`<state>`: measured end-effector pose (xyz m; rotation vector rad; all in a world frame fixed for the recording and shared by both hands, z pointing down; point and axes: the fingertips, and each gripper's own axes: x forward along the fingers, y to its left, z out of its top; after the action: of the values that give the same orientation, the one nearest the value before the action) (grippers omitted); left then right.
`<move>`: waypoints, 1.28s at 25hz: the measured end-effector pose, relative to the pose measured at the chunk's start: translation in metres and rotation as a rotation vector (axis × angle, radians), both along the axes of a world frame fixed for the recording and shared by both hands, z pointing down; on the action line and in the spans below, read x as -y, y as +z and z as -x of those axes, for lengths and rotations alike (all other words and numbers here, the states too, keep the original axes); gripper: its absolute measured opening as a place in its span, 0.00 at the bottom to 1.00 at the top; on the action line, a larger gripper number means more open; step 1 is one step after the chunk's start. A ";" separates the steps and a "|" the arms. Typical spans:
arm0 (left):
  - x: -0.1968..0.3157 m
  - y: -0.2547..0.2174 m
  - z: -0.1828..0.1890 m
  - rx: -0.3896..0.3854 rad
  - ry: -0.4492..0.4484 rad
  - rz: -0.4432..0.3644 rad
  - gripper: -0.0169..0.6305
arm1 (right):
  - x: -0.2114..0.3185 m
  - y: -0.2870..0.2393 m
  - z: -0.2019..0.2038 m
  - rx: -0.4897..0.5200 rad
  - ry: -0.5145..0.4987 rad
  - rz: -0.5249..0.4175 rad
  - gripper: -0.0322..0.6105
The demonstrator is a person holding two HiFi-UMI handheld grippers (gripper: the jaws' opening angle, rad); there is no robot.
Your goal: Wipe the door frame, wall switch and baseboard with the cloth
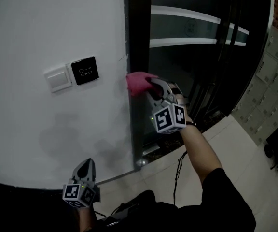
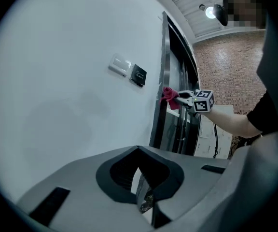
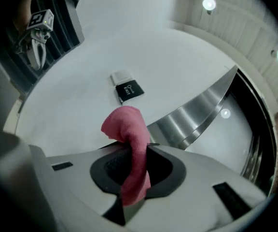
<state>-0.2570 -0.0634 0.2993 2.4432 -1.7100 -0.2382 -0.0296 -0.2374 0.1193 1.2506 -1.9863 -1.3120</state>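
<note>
Right gripper (image 1: pixel 151 87) clamped on pink cloth (image 1: pixel 138 82). Cloth bunch pressed against door frame (image 1: pixel 139 42) edge, right of wall switch (image 1: pixel 58 79) and black exit button (image 1: pixel 85 70). Left gripper (image 1: pixel 86 168) low near wall, jaws together, nothing held.

Likely step: frame wipe. Keep cloth flat on metal edge, steady pressure, 1 long stroke along frame. Avoid pressing exit button. Switch, baseboard apparently not yet wiped.
</note>
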 end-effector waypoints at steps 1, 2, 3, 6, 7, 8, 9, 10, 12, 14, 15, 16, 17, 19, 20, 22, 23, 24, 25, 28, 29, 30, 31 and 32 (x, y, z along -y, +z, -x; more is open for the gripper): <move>0.002 -0.007 -0.007 0.012 0.014 -0.009 0.02 | 0.001 -0.014 -0.002 0.010 0.007 -0.030 0.15; 0.004 -0.015 -0.015 0.030 0.025 -0.017 0.02 | 0.003 -0.025 -0.003 0.016 0.015 -0.055 0.15; 0.005 -0.023 -0.022 0.051 0.032 -0.024 0.02 | 0.004 -0.034 -0.004 0.019 0.023 -0.080 0.15; 0.006 -0.038 -0.037 0.077 0.065 -0.042 0.02 | 0.007 -0.059 -0.003 0.034 0.033 -0.156 0.15; 0.007 -0.040 -0.042 0.078 0.078 -0.043 0.02 | 0.008 -0.065 -0.002 0.043 0.033 -0.175 0.15; 0.008 -0.041 -0.048 0.082 0.089 -0.041 0.02 | 0.009 -0.069 -0.001 0.048 0.034 -0.186 0.15; 0.009 -0.042 -0.054 0.087 0.100 -0.041 0.02 | 0.012 -0.070 0.000 0.047 0.035 -0.188 0.15; 0.010 -0.043 -0.059 0.094 0.110 -0.042 0.02 | 0.016 -0.067 0.002 0.036 0.038 -0.181 0.15; 0.010 -0.043 -0.068 0.103 0.130 -0.049 0.02 | 0.027 -0.051 0.008 -0.005 0.044 -0.156 0.15; 0.007 -0.041 -0.074 0.098 0.147 -0.044 0.02 | 0.035 -0.033 0.010 -0.031 0.046 -0.135 0.15; 0.006 -0.039 -0.076 0.095 0.151 -0.037 0.02 | 0.036 -0.025 0.010 -0.032 0.046 -0.129 0.15; 0.004 -0.036 -0.076 0.095 0.152 -0.028 0.02 | 0.036 -0.018 0.010 -0.033 0.045 -0.123 0.15; 0.003 -0.034 -0.075 0.097 0.149 -0.020 0.02 | 0.035 -0.012 0.010 -0.038 0.045 -0.117 0.15; 0.003 -0.031 -0.071 0.103 0.141 -0.008 0.02 | 0.033 0.004 0.012 -0.061 0.040 -0.104 0.15; 0.003 -0.030 -0.069 0.105 0.135 -0.005 0.02 | 0.033 0.012 0.013 -0.075 0.037 -0.095 0.15; 0.007 -0.031 -0.064 0.102 0.120 -0.010 0.02 | 0.034 0.032 0.015 -0.098 0.033 -0.061 0.15; 0.009 -0.032 -0.061 0.094 0.109 -0.015 0.02 | 0.034 0.043 0.015 -0.104 0.031 -0.037 0.15; 0.010 -0.033 -0.058 0.080 0.098 -0.018 0.02 | 0.033 0.054 0.016 -0.107 0.030 -0.013 0.15; 0.010 -0.033 -0.056 0.060 0.090 -0.017 0.02 | 0.033 0.066 0.016 -0.106 0.029 0.008 0.15; 0.007 -0.024 -0.051 0.018 0.087 0.004 0.02 | 0.032 0.098 0.017 -0.103 0.028 0.050 0.15; 0.007 -0.020 -0.050 0.016 0.086 0.014 0.02 | 0.033 0.105 0.017 -0.103 0.028 0.060 0.15; 0.007 -0.017 -0.050 0.012 0.086 0.021 0.02 | 0.033 0.111 0.017 -0.105 0.029 0.069 0.15; 0.007 -0.015 -0.050 0.006 0.086 0.025 0.02 | 0.033 0.116 0.017 -0.109 0.029 0.076 0.15; 0.008 -0.013 -0.050 -0.001 0.084 0.029 0.02 | 0.034 0.121 0.017 -0.114 0.030 0.085 0.15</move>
<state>-0.2066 -0.0712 0.2863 2.4870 -1.5941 -0.2028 -0.0463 -0.2710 0.2406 1.1361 -1.9161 -1.2429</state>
